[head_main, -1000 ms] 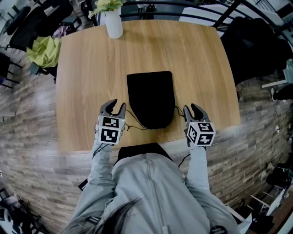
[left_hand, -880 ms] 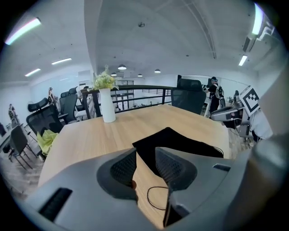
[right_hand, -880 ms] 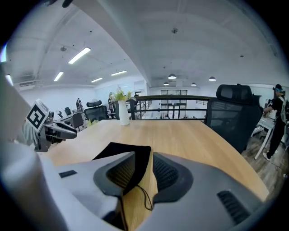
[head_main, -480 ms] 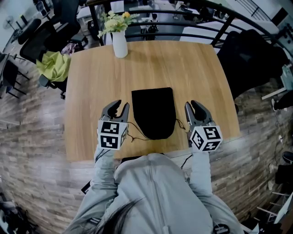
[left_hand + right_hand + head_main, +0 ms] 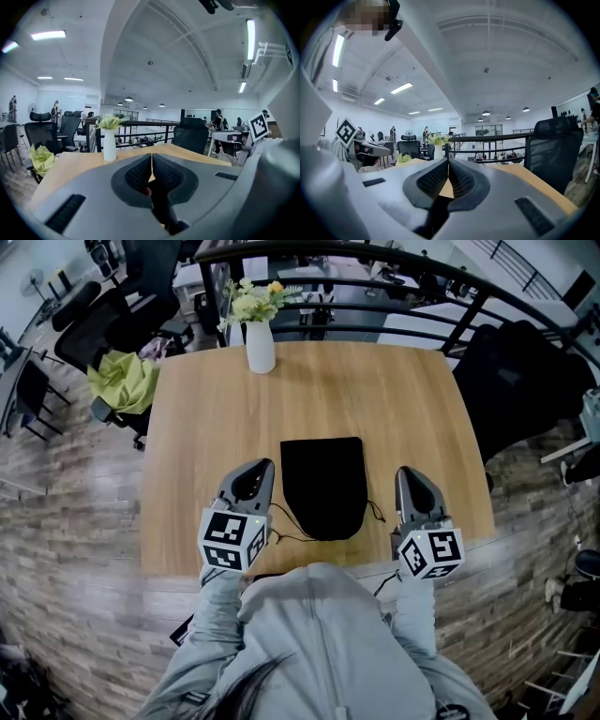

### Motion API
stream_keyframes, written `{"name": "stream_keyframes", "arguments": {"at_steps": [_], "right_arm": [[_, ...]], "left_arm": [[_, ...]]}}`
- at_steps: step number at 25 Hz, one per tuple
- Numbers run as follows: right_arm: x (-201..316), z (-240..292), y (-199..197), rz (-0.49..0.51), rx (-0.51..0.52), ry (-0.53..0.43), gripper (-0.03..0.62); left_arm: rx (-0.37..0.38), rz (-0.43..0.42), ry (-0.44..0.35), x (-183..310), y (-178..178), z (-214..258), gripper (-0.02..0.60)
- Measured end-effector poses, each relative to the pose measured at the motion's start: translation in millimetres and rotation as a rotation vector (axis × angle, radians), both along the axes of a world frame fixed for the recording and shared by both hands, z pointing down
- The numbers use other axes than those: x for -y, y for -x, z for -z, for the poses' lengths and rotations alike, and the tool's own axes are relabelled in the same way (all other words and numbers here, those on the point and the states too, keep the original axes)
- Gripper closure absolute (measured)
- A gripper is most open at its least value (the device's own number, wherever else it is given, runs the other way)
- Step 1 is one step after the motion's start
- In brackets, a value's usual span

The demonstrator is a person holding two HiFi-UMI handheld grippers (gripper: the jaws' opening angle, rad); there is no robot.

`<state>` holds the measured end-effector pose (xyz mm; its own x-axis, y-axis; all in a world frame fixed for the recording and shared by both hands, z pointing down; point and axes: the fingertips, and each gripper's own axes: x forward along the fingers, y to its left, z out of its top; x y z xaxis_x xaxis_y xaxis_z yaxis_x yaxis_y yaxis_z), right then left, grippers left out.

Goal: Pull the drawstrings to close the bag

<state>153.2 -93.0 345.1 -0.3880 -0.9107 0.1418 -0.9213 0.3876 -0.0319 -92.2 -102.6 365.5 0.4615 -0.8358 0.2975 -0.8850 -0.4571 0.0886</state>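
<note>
A black drawstring bag (image 5: 324, 486) lies flat on the wooden table (image 5: 206, 427), its mouth toward the person. Thin drawstrings trail from it, one on the left (image 5: 284, 532) and one on the right (image 5: 375, 512), both loose on the wood. My left gripper (image 5: 262, 468) hovers left of the bag and my right gripper (image 5: 409, 474) right of it, both raised above the table. Their jaws have just been closing and now stand shut with nothing between them. The left gripper view (image 5: 151, 158) and the right gripper view (image 5: 448, 162) show pads together, pointing across the table.
A white vase of flowers (image 5: 259, 343) stands at the table's far edge, also seen as the vase (image 5: 109, 144) in the left gripper view. Beyond it runs a black railing (image 5: 375, 261). Office chairs and a green cloth (image 5: 120, 381) stand at left, a dark chair (image 5: 516, 371) at right.
Both grippers lifted off the table beside the bag and their jaws went from open to shut. The bag and its strings lie as before.
</note>
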Motion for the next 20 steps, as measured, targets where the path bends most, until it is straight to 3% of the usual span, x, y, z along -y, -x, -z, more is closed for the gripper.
{"name": "stream_keyframes", "arguments": {"at_steps": [20], "right_arm": [[-24,-14,-11,-0.044,-0.047,0.059,0.571]], "left_arm": [[-0.014,-0.016,0.051,-21,2,-7,0.555]]}}
